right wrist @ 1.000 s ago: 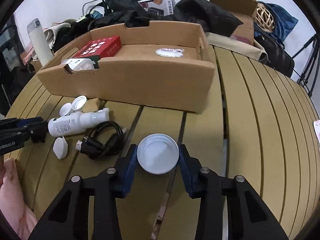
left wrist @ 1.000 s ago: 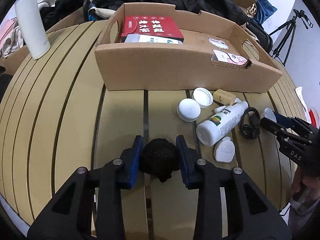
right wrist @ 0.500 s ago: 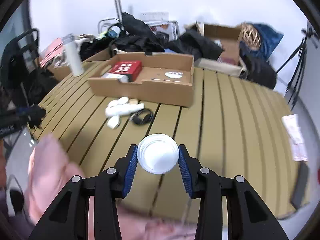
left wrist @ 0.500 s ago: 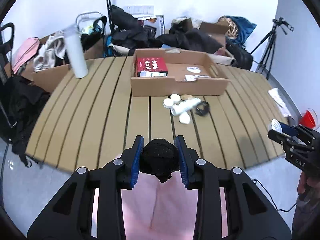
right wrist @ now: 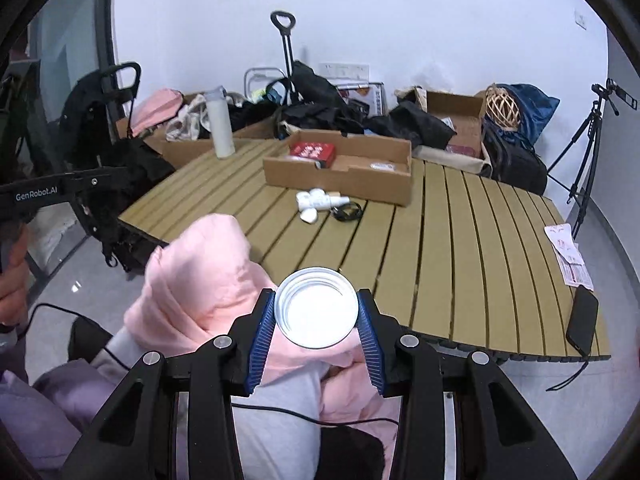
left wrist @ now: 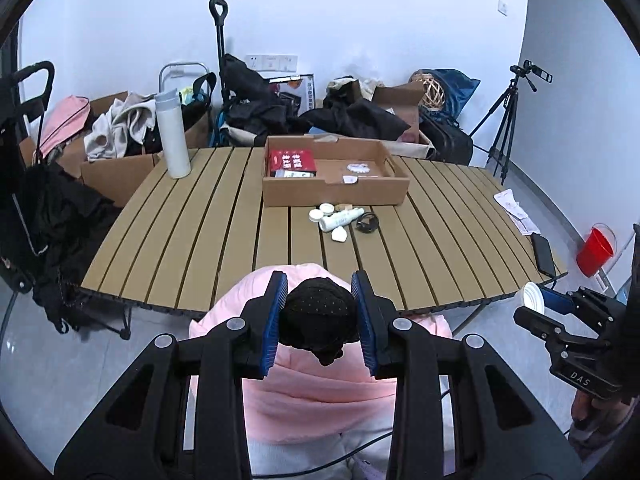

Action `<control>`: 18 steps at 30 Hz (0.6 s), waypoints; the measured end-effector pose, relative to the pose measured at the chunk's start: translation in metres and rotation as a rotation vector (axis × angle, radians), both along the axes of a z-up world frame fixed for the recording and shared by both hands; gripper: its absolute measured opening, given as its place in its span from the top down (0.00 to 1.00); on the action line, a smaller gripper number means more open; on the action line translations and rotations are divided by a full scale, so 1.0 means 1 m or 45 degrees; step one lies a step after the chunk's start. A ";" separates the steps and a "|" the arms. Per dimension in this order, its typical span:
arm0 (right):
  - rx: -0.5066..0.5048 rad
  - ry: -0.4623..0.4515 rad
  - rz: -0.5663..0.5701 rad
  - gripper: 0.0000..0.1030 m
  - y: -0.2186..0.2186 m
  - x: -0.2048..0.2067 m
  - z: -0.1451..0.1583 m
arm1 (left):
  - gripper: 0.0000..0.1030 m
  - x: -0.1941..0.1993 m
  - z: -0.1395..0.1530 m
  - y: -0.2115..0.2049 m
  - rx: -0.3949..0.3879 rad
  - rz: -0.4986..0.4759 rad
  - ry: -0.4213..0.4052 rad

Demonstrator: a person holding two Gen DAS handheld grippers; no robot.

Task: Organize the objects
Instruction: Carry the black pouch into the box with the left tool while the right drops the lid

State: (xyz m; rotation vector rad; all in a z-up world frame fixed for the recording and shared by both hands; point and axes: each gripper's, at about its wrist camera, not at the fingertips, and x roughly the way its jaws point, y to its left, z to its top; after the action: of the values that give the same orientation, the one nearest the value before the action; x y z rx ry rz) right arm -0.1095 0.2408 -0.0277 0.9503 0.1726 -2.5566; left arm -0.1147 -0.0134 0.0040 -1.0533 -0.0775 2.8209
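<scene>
My left gripper (left wrist: pixel 319 318) is shut on a black dotted ball-like object (left wrist: pixel 318 314), held well back from the slatted table (left wrist: pixel 224 232), above a person's pink sleeve. My right gripper (right wrist: pixel 316 314) is shut on a round white lid (right wrist: pixel 316 307), its hollow side facing the camera; it also shows at the right of the left wrist view (left wrist: pixel 538 302). On the table stands an open cardboard box (left wrist: pixel 336 194) with a red packet (left wrist: pixel 292 160) inside. Just in front of the box lie a white bottle (left wrist: pixel 340 219), white caps (left wrist: pixel 326 210) and a coiled black cable (left wrist: pixel 367 223).
A tall white flask (left wrist: pixel 173 136) stands at the table's far left corner. A black phone (left wrist: pixel 543 254) and a paper sheet (left wrist: pixel 514 212) lie at the right edge. Bags, boxes and a tripod (left wrist: pixel 506 120) crowd the floor behind; a red bucket (left wrist: pixel 595 245) stands right.
Both grippers have pulled back and up from the table, each still holding its object. The table and box now look small and far, and the pink sleeve has come into view below.
</scene>
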 end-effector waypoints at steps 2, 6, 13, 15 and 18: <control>-0.005 0.002 -0.004 0.58 0.000 -0.001 0.001 | 0.71 -0.002 -0.005 0.002 -0.006 0.002 -0.019; -0.002 -0.031 -0.029 0.58 0.002 -0.009 -0.007 | 0.71 -0.015 -0.021 0.004 0.012 -0.008 -0.086; 0.005 -0.058 -0.047 0.58 0.007 -0.069 -0.004 | 0.71 -0.089 -0.007 0.006 0.039 -0.082 -0.090; -0.042 -0.038 -0.014 0.58 0.008 -0.103 0.010 | 0.71 -0.129 0.009 0.006 0.098 -0.115 -0.067; -0.095 -0.088 -0.021 0.58 0.008 -0.171 0.022 | 0.71 -0.202 0.021 0.011 0.135 -0.153 -0.091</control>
State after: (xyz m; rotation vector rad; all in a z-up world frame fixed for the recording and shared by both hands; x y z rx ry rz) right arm -0.2808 0.2488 -0.0061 1.0142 0.0492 -2.5219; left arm -0.3163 -0.0024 0.0245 -1.0967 -0.1635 2.6414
